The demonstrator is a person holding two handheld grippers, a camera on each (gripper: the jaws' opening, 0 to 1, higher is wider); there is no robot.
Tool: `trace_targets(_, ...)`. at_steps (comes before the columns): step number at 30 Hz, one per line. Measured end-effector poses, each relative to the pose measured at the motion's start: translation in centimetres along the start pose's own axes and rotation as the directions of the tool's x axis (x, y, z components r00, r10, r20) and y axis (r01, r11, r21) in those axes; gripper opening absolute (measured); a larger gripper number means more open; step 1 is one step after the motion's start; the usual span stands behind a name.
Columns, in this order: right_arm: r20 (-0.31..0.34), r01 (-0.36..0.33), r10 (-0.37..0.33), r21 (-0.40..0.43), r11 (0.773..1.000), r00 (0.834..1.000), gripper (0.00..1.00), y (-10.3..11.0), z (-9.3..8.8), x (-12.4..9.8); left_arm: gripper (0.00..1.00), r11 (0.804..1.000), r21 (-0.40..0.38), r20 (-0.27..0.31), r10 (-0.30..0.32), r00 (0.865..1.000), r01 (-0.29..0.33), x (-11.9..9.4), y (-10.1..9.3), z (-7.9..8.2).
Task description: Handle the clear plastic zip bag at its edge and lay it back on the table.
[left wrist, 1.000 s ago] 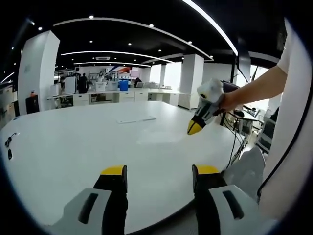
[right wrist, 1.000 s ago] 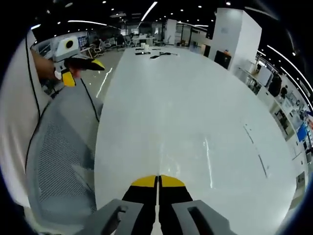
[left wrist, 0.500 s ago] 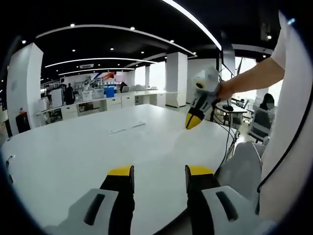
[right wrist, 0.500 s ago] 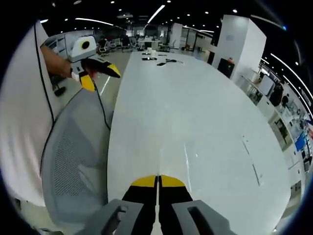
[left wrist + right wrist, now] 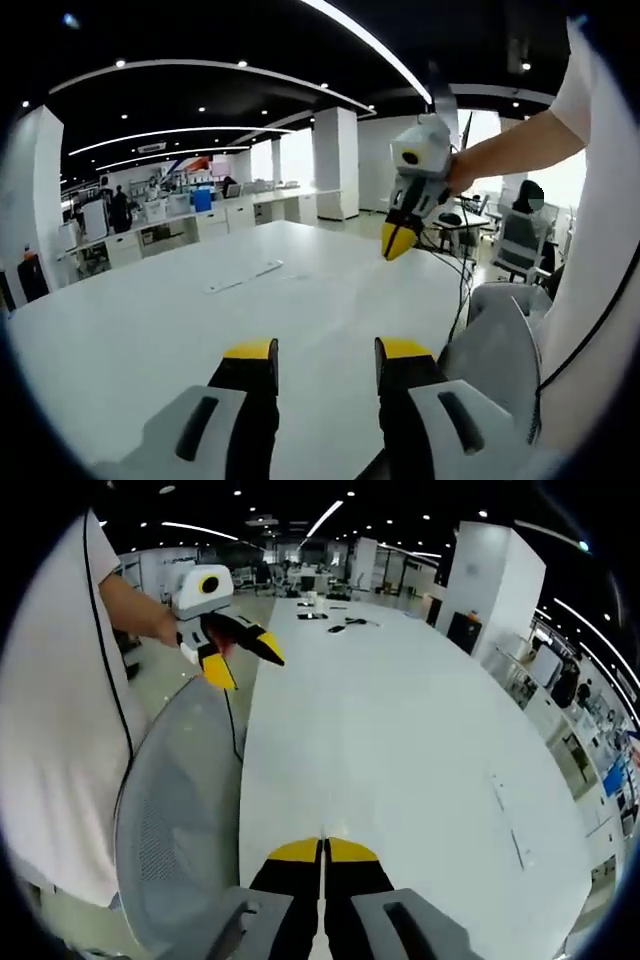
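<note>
Each handheld tool has a pale grey moulded plastic body with dark slotted recesses, ending in two black jaws capped with yellow tips: the left gripper (image 5: 325, 350) and the right gripper (image 5: 322, 850). The person wears a white short-sleeved shirt (image 5: 55, 730), a thin black cable (image 5: 105, 680) running down it.

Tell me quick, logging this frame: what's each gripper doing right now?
Left gripper: open, holding nothing, above the white table.
Right gripper: jaws shut together, nothing visible between them.
</note>
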State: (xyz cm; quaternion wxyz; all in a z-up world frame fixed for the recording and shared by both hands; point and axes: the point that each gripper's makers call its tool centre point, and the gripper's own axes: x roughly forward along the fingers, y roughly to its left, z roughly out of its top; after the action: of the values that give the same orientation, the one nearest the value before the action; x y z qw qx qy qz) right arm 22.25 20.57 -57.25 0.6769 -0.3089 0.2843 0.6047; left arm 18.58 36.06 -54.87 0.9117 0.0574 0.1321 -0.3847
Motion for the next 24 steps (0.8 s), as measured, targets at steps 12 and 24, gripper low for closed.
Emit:
trace_targets(12,0.020,0.003,-0.003,-0.030,1.000,1.000,0.00,1.7,1.8,-2.8,0.29,0.997,0.068,0.023,-0.043,0.999,0.041,0.8,0.9,2.5)
trace_targets(24,0.025,0.001,0.001,-0.072,0.997,1.000,0.00,3.2,2.9,-4.8,0.20,0.980,0.179,0.016,-0.088,0.996,0.083,1.4,-0.1,4.6)
